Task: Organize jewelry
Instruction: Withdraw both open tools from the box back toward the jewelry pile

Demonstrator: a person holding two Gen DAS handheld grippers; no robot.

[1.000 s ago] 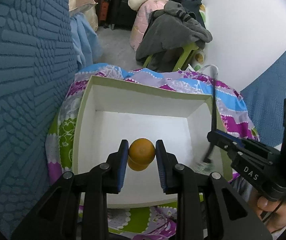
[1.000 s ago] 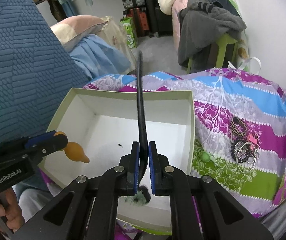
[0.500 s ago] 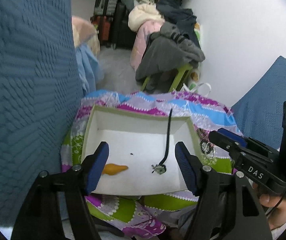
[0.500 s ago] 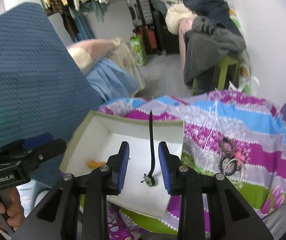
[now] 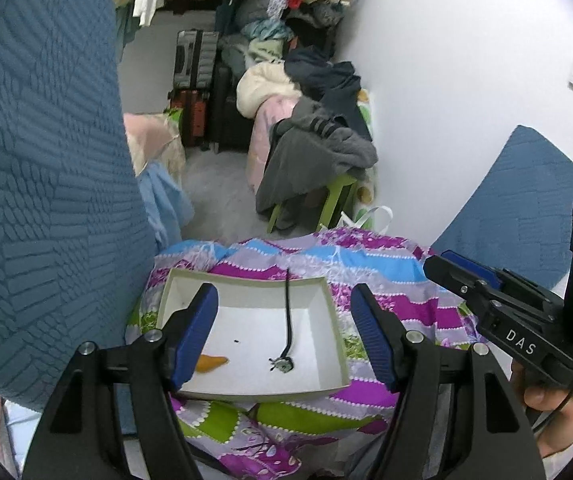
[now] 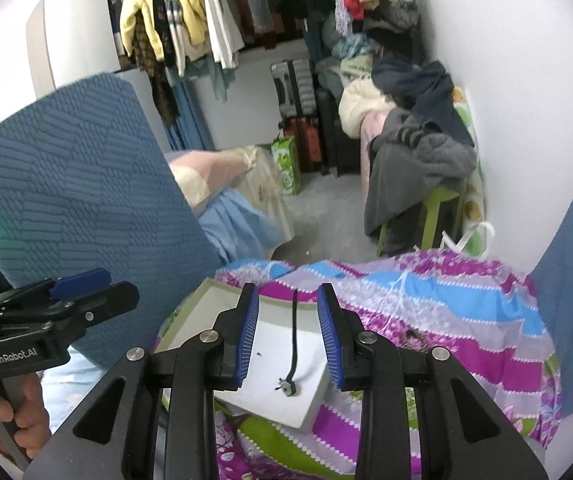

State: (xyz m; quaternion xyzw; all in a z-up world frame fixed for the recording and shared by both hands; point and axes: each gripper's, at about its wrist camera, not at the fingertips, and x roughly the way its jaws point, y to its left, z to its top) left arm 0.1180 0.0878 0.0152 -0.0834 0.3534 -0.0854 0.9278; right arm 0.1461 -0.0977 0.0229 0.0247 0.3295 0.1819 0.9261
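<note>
A shallow white box [image 5: 246, 278] lies on a colourful patterned cloth; it also shows in the right wrist view [image 6: 190, 314]. Inside lie an orange piece [image 5: 211, 361] and a black cord [image 5: 287, 312] with a small pendant [image 5: 282, 365] at its near end; the cord leans over the far wall. The cord [image 6: 294, 336] and pendant [image 6: 287, 387] also show in the right wrist view. My left gripper [image 5: 286, 336] is open and empty, high above the box. My right gripper [image 6: 288, 338] is open and empty, above the box's right part.
More jewelry [image 6: 410, 335] lies on the cloth right of the box. Blue quilted cushions [image 5: 46, 160] stand on the left and right. Behind are a green stool with clothes [image 5: 318, 152], suitcases [image 5: 194, 80] and a clothes rack.
Both grippers opened and let go: the orange piece and the black cord now lie in the box. Both grippers have pulled back and up, away from the box.
</note>
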